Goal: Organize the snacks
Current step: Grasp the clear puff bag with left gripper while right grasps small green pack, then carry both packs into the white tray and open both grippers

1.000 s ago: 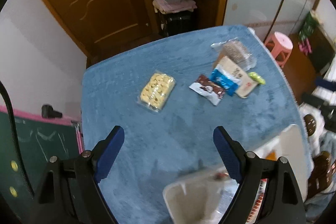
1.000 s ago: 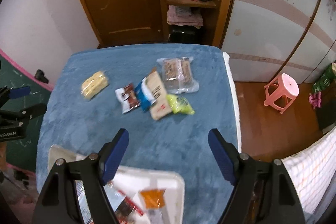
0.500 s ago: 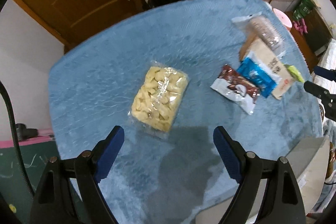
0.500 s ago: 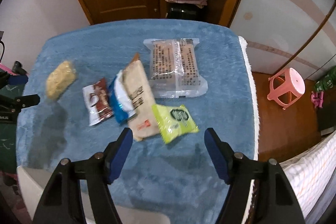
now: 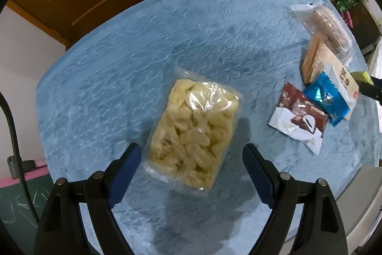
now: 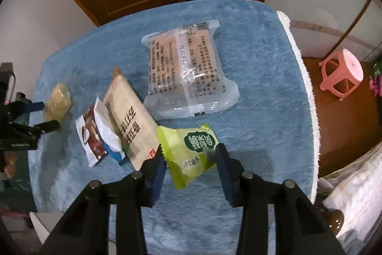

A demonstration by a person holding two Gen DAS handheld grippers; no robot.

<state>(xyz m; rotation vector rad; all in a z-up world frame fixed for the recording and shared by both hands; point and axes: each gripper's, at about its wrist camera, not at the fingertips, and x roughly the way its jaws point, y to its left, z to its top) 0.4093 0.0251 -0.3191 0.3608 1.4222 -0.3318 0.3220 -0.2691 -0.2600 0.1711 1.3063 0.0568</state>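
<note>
In the left wrist view my left gripper (image 5: 192, 154) is open, its fingers on either side of the near end of a clear bag of pale yellow snacks (image 5: 193, 133) lying on the blue cloth. In the right wrist view my right gripper (image 6: 191, 154) is partly closed around a lime-green snack packet (image 6: 193, 152), the pads close to or touching its sides. Left of it lie a beige packet (image 6: 130, 118), a blue-and-white packet (image 6: 107, 133) and a brown-and-white packet (image 6: 89, 135). A large clear cracker pack (image 6: 188, 73) lies behind.
The blue cloth-covered table (image 5: 119, 68) ends at a white edge (image 6: 308, 78) on the right. A white tray corner (image 5: 358, 202) sits at the near right. A pink stool (image 6: 341, 71) stands on the floor, with a wooden door and shelf behind.
Both grippers have dropped down and forward to the table. The left now straddles the yellow snack bag; the right has narrowed around the green packet. The tray has slid out of view.
</note>
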